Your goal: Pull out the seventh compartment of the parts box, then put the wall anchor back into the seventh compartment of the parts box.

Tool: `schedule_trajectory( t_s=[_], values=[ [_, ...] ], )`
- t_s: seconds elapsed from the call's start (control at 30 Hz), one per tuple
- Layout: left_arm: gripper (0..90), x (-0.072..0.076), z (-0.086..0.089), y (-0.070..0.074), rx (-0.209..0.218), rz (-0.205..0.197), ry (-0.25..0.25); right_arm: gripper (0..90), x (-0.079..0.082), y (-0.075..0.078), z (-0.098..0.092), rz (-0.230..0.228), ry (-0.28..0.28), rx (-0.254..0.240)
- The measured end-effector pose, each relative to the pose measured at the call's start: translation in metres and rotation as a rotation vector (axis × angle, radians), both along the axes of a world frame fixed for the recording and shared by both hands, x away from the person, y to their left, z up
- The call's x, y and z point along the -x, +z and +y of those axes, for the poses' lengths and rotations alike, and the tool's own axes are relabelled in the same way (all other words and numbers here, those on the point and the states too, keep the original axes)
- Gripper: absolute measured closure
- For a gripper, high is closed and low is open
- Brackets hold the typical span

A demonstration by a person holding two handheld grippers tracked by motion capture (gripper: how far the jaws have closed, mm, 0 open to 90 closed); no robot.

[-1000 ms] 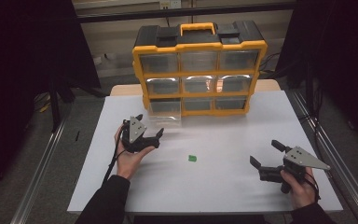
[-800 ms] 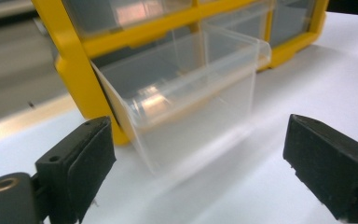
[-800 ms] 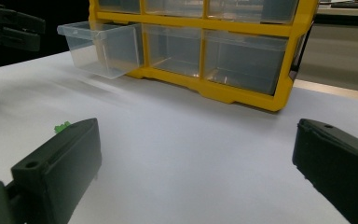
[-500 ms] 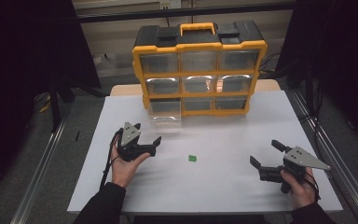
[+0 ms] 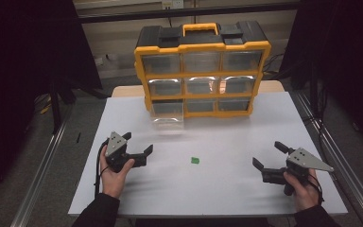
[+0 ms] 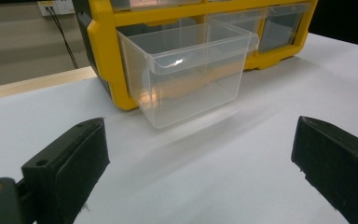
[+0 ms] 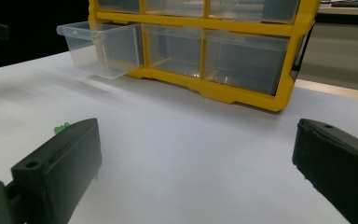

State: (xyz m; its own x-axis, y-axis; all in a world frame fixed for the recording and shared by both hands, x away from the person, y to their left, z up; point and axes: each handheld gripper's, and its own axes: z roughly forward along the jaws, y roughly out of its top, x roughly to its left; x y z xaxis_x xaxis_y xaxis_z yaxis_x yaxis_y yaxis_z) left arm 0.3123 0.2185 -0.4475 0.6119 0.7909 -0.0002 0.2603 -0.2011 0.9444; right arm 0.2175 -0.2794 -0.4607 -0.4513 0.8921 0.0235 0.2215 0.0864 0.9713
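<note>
A yellow and black organizer (image 5: 203, 71) with clear drawers stands at the back of the white table (image 5: 227, 137). Its bottom-left drawer (image 5: 168, 116) is pulled out and looks empty in the left gripper view (image 6: 191, 70). My left gripper (image 5: 138, 142) is open, well short of that drawer; its jaws have just been opening, with nothing between them (image 6: 200, 140). A small green piece (image 5: 195, 160) lies mid-table between the two hands. My right gripper (image 5: 266, 153) rests open at the near right, its jaws empty (image 7: 198, 135), with the green piece (image 7: 61, 127) by its left jaw.
The other drawers of the organizer (image 7: 223, 51) are pushed in. Metal rails (image 5: 42, 175) run along both sides of the table. Bare white surface lies between the grippers and the organizer.
My left hand has drawn back from the pulled-out drawer, toward the near left of the table. The right hand has stayed still.
</note>
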Motion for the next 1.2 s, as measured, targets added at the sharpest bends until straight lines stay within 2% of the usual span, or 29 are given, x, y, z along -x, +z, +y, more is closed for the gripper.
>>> schedule_trajectory(
  t_s=[0.03, 0.1, 0.13, 0.27, 0.37, 0.43, 0.57, 0.63, 0.67, 0.7, 0.8, 0.9, 0.93, 1.07, 1.17, 1.2],
  values=[
    [3.5, 0.002, 0.002, 0.000, -0.006, 0.000, -0.002, 1.0, 0.000, 0.000, 0.000, -0.001, -0.004, 0.001],
    [3.4, 0.007, 0.006, -0.002, 0.009, -0.007, 0.004, 1.0, 0.000, 0.000, 0.000, -0.004, -0.004, 0.001],
    [3.4, 0.009, 0.008, -0.002, -0.006, -0.006, 0.007, 1.0, 0.000, 0.000, 0.000, -0.007, -0.001, 0.003],
    [3.5, 0.020, 0.013, -0.002, -0.020, -0.013, 0.013, 1.0, 0.001, 0.000, 0.000, -0.009, 0.004, 0.003],
    [3.6, 0.026, 0.016, -0.002, -0.005, -0.024, 0.012, 1.0, 0.001, 0.001, 0.000, -0.004, 0.003, -0.001],
    [3.8, 0.031, 0.019, -0.003, -0.017, -0.025, 0.024, 1.0, 0.001, 0.001, 0.000, -0.008, 0.001, -0.003],
    [3.7, 0.038, 0.022, -0.004, -0.004, -0.023, 0.031, 1.0, 0.001, 0.001, 0.000, -0.009, 0.003, -0.001],
    [3.7, 0.039, 0.022, -0.004, -0.017, -0.027, 0.029, 1.0, 0.001, 0.001, 0.000, -0.009, 0.005, -0.001],
    [3.7, 0.037, 0.022, -0.005, -0.006, -0.021, 0.020, 1.0, 0.002, 0.001, 0.000, -0.008, 0.004, -0.003],
    [3.8, 0.037, 0.022, -0.005, -0.012, -0.016, 0.024, 1.0, 0.001, 0.001, 0.000, -0.011, 0.007, -0.003],
    [3.7, 0.036, 0.023, -0.004, -0.023, -0.026, 0.020, 1.0, 0.001, 0.001, 0.000, -0.009, 0.011, 0.003],
    [3.7, 0.034, 0.021, -0.004, -0.005, -0.021, -0.006, 1.0, 0.001, 0.001, -0.001, -0.007, 0.009, 0.000],
    [3.7, 0.034, 0.021, -0.004, -0.016, -0.021, 0.001, 1.0, 0.001, 0.001, -0.001, -0.008, 0.008, 0.001],
    [3.8, 0.031, 0.017, -0.003, 0.001, -0.009, -0.017, 1.0, 0.001, 0.001, -0.001, -0.007, 0.005, 0.001],
    [4.0, 0.027, 0.012, 0.000, -0.018, -0.006, -0.050, 1.0, 0.001, 0.001, -0.001, -0.008, 0.005, 0.006],
    [4.3, 0.026, 0.010, 0.000, -0.006, 0.010, -0.066, 1.0, 0.002, 0.001, -0.001, -0.009, 0.004, 0.002]
  ],
)
